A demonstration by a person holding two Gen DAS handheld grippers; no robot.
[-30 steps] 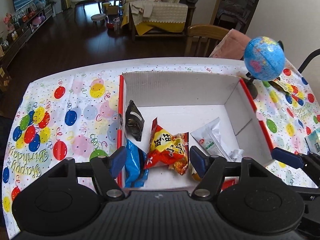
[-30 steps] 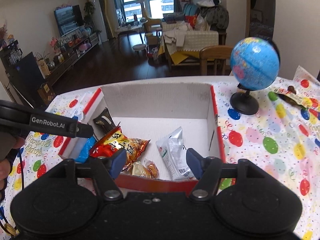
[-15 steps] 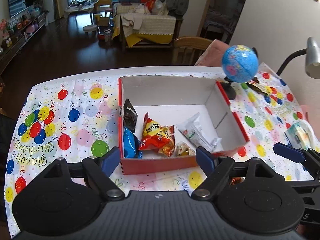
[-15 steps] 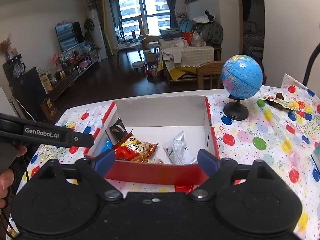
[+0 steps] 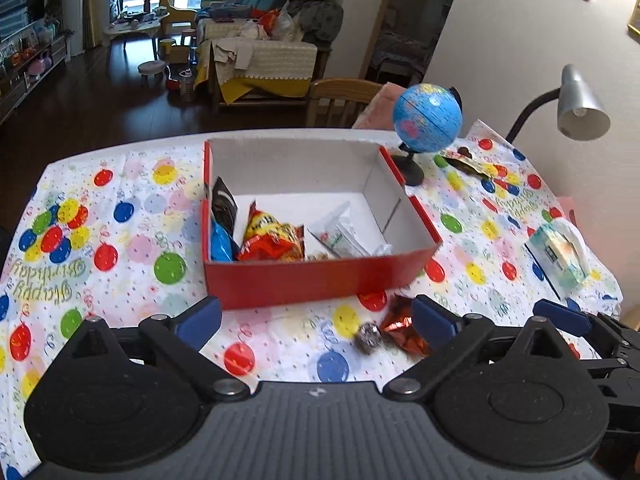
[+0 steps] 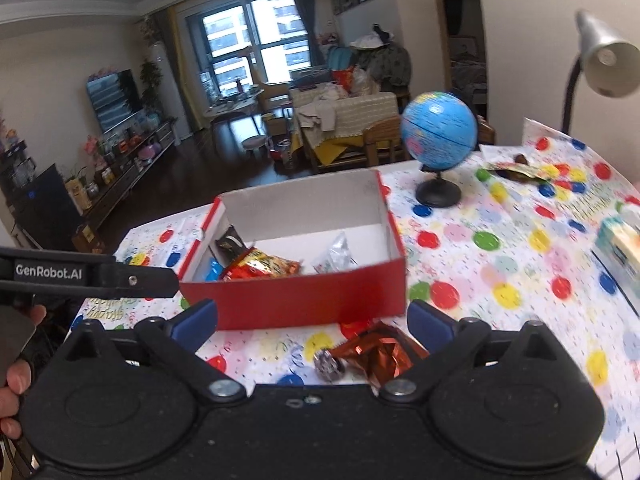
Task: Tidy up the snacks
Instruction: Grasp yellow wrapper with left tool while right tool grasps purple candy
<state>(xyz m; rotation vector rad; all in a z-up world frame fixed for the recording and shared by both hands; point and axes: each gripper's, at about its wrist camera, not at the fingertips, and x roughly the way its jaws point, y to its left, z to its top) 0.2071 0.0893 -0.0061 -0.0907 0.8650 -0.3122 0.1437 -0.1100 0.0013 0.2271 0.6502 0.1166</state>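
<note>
Your 2 grippers, left gripper (image 5: 316,314) and right gripper (image 6: 313,320), have just been opening and stand wide, empty. The copper-foil snack (image 6: 374,354) lies just inside your right gripper's right finger (image 6: 430,324), nearer that hand; the red box (image 6: 296,296) sits beyond.

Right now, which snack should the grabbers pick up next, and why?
Probably the right gripper should dip to the copper foil wrapper. It lies outside the red box, just ahead of the open, empty jaws, which have just been opening.

The red cardboard box's (image 5: 316,282) near wall hides the snack packets' lower halves; motion blurs the pale boxed pack (image 6: 620,250), cut by the frame's right edge.
</note>
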